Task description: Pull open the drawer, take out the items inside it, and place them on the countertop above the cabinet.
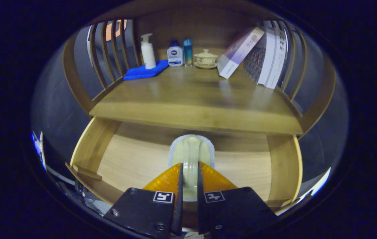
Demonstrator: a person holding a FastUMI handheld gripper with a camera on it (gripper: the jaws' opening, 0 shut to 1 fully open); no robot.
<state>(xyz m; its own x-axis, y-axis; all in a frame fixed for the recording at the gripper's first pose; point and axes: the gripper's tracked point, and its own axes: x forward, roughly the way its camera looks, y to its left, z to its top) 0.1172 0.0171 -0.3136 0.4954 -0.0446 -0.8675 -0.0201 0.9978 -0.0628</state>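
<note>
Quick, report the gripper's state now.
Gripper: shut on the brush, both fingers pressing its handle, over the open drawer.

From my station I see the gripper (190, 172) with orange ribbed fingers (166, 181) on black mounts bearing black-and-white square markers, and between them a pale cream-green item (191, 156) edged in white. The drawer (132, 159) is light honey wood and the countertop (195, 99) a warmer golden brown. On it I make out a bright blue cloth (145, 71), a white pump bottle (148, 51), a white bottle with a dark blue cap (175, 53), a teal-blue bottle (187, 51), a cream lidded cup (205, 58) and white and purple books (241, 49).
</note>
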